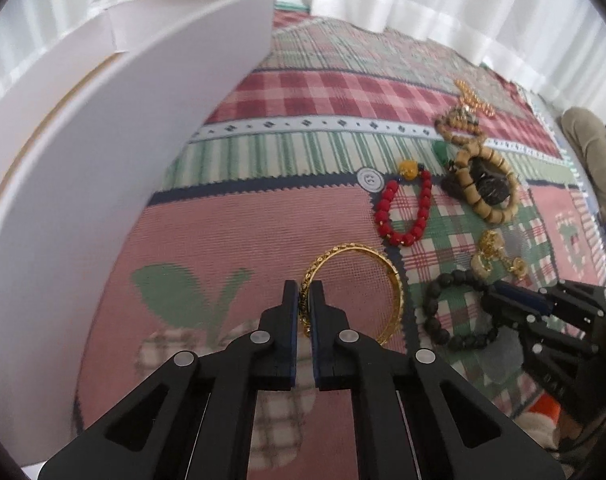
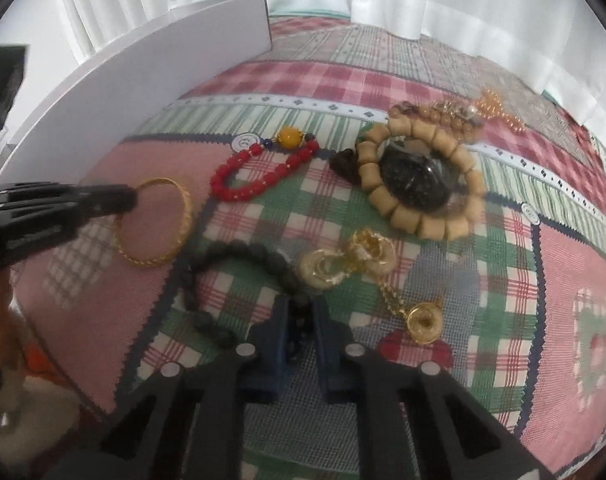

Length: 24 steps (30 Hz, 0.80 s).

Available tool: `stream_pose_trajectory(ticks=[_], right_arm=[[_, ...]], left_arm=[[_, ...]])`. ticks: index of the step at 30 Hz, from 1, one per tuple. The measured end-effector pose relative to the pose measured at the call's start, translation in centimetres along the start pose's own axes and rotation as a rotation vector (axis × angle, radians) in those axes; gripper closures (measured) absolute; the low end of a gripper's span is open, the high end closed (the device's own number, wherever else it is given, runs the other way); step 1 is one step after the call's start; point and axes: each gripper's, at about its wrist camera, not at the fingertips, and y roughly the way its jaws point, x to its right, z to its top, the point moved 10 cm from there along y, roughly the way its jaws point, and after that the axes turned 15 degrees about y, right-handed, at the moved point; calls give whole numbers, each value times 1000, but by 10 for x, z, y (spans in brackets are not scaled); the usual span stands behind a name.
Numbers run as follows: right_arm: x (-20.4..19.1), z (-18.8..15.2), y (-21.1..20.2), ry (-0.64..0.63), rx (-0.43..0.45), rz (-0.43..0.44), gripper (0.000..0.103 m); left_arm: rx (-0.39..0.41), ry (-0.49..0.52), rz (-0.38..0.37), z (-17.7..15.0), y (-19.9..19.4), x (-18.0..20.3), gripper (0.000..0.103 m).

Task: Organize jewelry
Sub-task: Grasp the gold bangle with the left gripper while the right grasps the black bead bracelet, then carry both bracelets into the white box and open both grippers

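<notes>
Two pieces are in a grip, and none can be seen put away, so the sorting looks barely begun

Left wrist view: the left hand-held gripper (image 1: 306, 300), low in the frame, has its jaws pressed together on the rim of the gold bangle (image 1: 353, 292), which lies on the patchwork cloth (image 1: 223, 232). A white box (image 1: 103, 152) fills the left side; its inside is hidden, so I cannot tell whether anything is in it. To the right of centre lie the red bead bracelet (image 1: 405, 208) and, further right, the wooden bead bracelet (image 1: 483, 184). At lower right the right hand-held gripper (image 1: 493, 306) reaches onto the black bead bracelet (image 1: 455, 308)

Right wrist view: the right hand-held gripper (image 2: 299, 312) at bottom centre is closed narrowly on beads of the black bead bracelet (image 2: 239, 256). At middle left the left hand-held gripper (image 2: 133, 200) pinches the gold bangle (image 2: 159, 224). Loose on the cloth are the red bead bracelet (image 2: 255, 176), the wooden bead bracelet (image 2: 419, 176) ringing a dark stone, gold earrings (image 2: 351, 264) at centre, and small amber beads (image 2: 491, 108) at upper right

Both gripped pieces lie on the cloth, not yet lifted; nearly everything is left to do
</notes>
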Motion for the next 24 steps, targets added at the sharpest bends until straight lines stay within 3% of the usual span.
stream_pose_trajectory(ticks=[6,12,18,20,24], right_arm=[[-15,19,-48,5,40,84,90],[-70,52,-100,-116,114,162,90],[-163,106,-144,-259,213,291,90],[-200,121,-149,-304,236,340,90],[-274,150,-127,-366,223,412,90]], left_arm=[[71,-48,-21,4,-45,-13,100],[184,-107,-3,13,-117,-48,100],[234,-238,146,1,-172,-137,99],[214,-289,218,-8,-177,-175,99],[165,-360,278,-20,-163,-226,99]])
